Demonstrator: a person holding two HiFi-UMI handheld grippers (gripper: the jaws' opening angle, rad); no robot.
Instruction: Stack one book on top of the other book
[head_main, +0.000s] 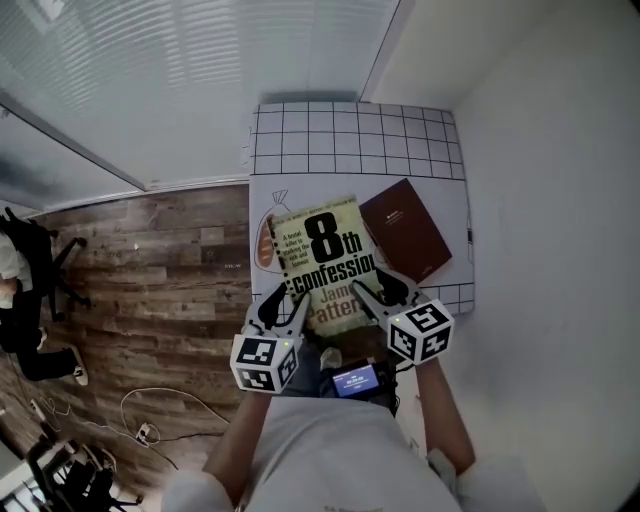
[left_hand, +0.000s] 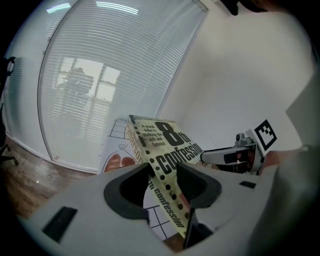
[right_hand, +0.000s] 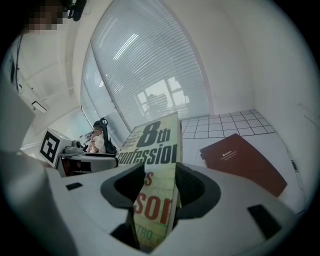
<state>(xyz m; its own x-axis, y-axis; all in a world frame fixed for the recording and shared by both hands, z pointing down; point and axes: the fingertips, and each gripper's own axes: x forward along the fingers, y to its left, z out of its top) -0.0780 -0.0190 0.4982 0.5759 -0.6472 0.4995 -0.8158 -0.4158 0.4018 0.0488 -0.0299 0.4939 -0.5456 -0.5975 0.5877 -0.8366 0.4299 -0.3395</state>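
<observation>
A yellow-green paperback (head_main: 325, 262) titled "8th confession" hangs above the white gridded table (head_main: 350, 135), held at its near corners by both grippers. My left gripper (head_main: 287, 303) is shut on the book's left edge (left_hand: 167, 150), the spine passing between its jaws. On the right edge (right_hand: 156, 150) my right gripper (head_main: 374, 291) is shut. A dark red book (head_main: 405, 228) lies flat on the table to the right, partly under the lifted one, and shows beyond the right jaws as a dark red book (right_hand: 245, 162).
A white wall runs along the table's right side and frosted blinds (head_main: 180, 70) stand behind it. Wood floor (head_main: 150, 280) lies left, with cables and a seated person (head_main: 20, 290) at the far left. An orange print (head_main: 265, 245) marks the table mat.
</observation>
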